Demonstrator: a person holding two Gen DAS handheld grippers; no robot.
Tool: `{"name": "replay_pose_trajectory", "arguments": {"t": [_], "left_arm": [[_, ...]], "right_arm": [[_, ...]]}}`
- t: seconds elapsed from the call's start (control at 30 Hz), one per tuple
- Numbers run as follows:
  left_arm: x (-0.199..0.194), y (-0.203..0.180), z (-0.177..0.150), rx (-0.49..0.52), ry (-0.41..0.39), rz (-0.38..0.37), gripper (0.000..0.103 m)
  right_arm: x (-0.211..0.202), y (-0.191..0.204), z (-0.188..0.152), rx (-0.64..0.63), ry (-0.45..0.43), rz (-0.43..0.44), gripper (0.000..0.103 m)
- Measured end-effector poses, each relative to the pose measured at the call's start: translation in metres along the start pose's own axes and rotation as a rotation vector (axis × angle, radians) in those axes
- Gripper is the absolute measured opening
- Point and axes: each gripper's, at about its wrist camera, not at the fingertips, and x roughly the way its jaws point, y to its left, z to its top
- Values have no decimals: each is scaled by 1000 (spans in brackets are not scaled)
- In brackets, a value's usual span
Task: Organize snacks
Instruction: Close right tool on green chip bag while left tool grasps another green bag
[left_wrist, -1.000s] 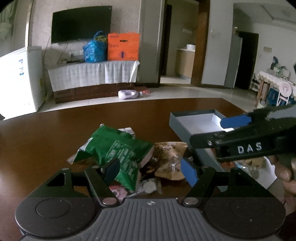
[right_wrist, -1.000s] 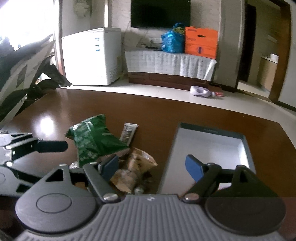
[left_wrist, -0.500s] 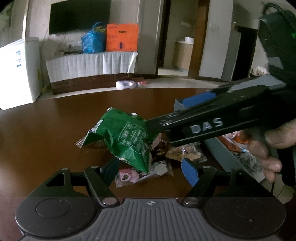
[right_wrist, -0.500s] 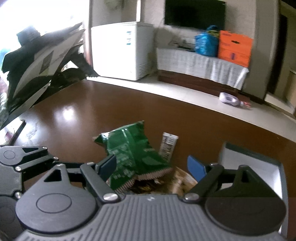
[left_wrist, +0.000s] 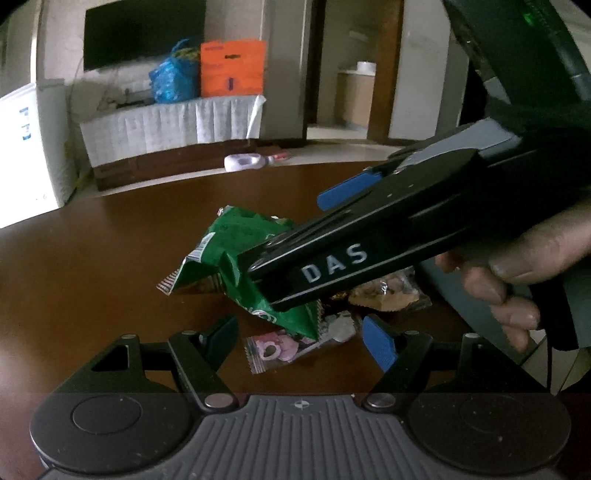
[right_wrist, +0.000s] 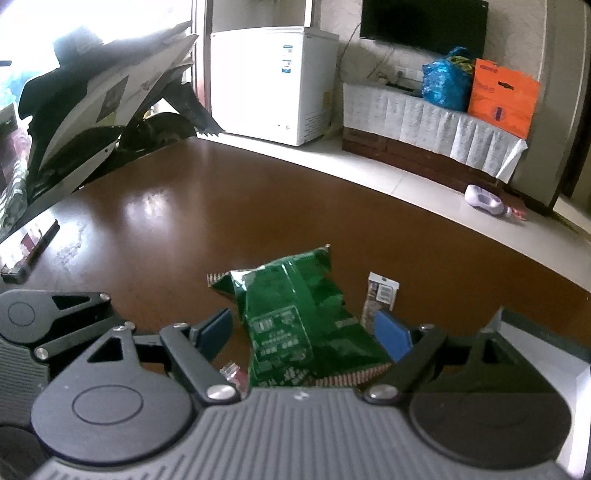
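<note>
Green foil is what sits between my right gripper (right_wrist: 303, 332)'s blue pads: the green snack bag (right_wrist: 299, 325) lies crumpled on the brown table (right_wrist: 229, 206), its long axis running away from me, roughly along the fingers. The jaws stand wide apart on either side of the bag's near half, and neither pad presses it, so nothing is held yet. My left gripper (left_wrist: 299, 338) is open too and empty, hovering over a small pink-printed packet (left_wrist: 275, 349) at the near edge of the pile.

The right hand is clearly the nearer to the bag (its fingers cross the left camera's view and cover part of the foil). I judge the next move to be a squeeze across the bag's short width, then a carry to the grey box (right_wrist: 535, 328) whose rim shows just to the right.

A small upright carton (right_wrist: 380, 297) stands just beside the right pad, which could clip it. Left and beyond the bag the table is bare, with good room to lift.
</note>
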Motion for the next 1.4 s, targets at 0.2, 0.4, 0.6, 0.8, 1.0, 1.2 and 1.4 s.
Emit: {"name": "replay_pose_trajectory", "arguments": {"t": [0.2, 0.4, 0.6, 0.8, 1.0, 1.2, 1.4], "left_arm": [[5, 9, -3, 9, 11, -26, 74], [6, 10, -3, 18, 9, -50, 74], [8, 11, -4, 45, 6, -61, 75], [9, 16, -7, 53, 27, -54, 75], [10, 21, -7, 66, 36, -55, 76], [12, 20, -7, 89, 43, -45, 76], [13, 17, -9, 114, 31, -50, 76]], "right_arm": [[18, 6, 13, -24, 9, -1, 85], [42, 10, 19, -42, 58, 3, 85], [64, 11, 20, -73, 96, -8, 88], [81, 13, 18, -116, 130, -36, 89], [91, 16, 13, -144, 142, -54, 85], [87, 6, 11, -87, 128, -51, 70], [78, -8, 11, -14, 107, -20, 65]]}}
